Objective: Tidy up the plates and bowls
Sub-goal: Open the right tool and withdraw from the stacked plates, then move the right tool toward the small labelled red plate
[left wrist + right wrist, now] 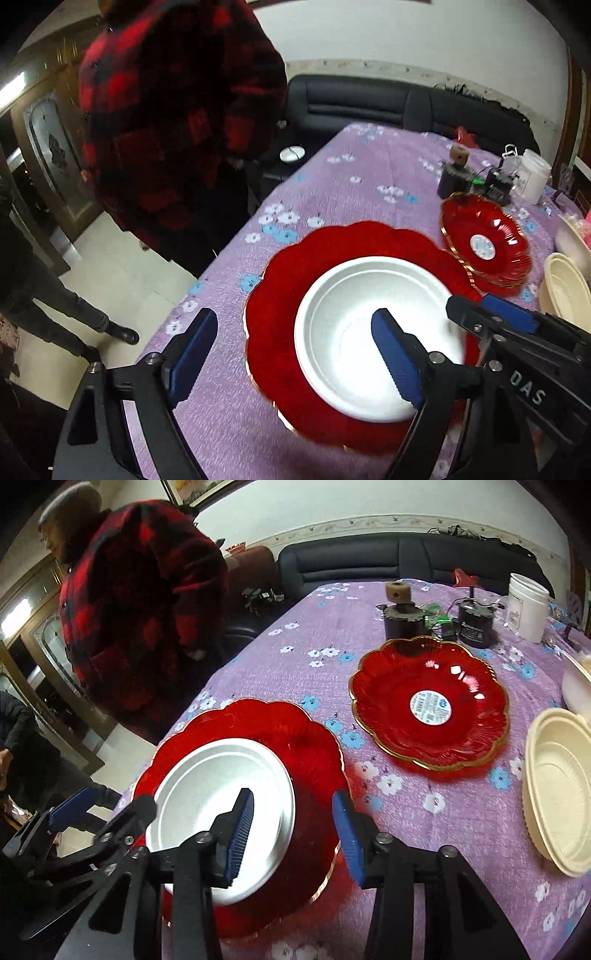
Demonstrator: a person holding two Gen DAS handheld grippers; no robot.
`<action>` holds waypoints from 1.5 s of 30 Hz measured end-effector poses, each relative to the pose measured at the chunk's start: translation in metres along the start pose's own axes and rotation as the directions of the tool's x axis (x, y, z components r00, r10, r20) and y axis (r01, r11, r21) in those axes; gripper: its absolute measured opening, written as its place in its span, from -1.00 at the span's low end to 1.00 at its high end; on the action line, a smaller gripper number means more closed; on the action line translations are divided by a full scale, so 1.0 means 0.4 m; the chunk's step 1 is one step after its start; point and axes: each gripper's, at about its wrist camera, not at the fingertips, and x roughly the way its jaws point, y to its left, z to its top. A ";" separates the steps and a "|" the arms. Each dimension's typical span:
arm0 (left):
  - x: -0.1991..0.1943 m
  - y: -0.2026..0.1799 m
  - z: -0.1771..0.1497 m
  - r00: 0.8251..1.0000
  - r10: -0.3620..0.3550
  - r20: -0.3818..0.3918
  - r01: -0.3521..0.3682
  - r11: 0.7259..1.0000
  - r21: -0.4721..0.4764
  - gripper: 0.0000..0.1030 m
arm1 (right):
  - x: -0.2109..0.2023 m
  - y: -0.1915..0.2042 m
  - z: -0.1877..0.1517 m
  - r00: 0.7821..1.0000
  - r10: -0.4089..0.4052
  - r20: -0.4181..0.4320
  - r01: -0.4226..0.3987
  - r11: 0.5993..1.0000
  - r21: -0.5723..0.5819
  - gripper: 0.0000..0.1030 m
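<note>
**Left wrist view: release step, white bowl set in red plate**

Left gripper point(295, 354) jaws stand wide apart, holding nothing. Right gripper point(293, 834) jaws stand partly apart, also empty. The white bowl point(373, 332), plain and matte, sits in the scalloped, gold-rimmed red plate point(280, 295); each gripper's inner jaw hangs over it.

Next move, as judged: reach beyond the right jaws to the second red plate point(430, 705) or cream bowl point(561, 790).

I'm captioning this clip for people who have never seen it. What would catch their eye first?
The big red scalloped plate near the table's front edge, with a white bowl sitting in it and both open grippers, left and right, hovering over it. Beyond it lies a second red plate with a round sticker; behind stands a person in a red checked coat.
</note>
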 end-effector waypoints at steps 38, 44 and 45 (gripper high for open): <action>-0.288 -0.315 -0.181 0.987 -0.143 0.070 0.125 0.968 0.219 0.66 | -0.294 -0.331 -0.266 0.994 -0.068 0.088 0.047 0.973 0.227 0.23; -0.298 -0.383 -0.197 0.986 -0.158 0.057 0.137 0.952 0.272 0.66 | -0.311 -0.396 -0.296 0.994 -0.066 0.086 0.040 0.960 0.276 0.24; -0.298 -0.395 -0.200 0.986 -0.160 0.053 0.139 0.950 0.279 0.66 | -0.313 -0.404 -0.298 0.994 -0.065 0.086 0.038 0.959 0.282 0.24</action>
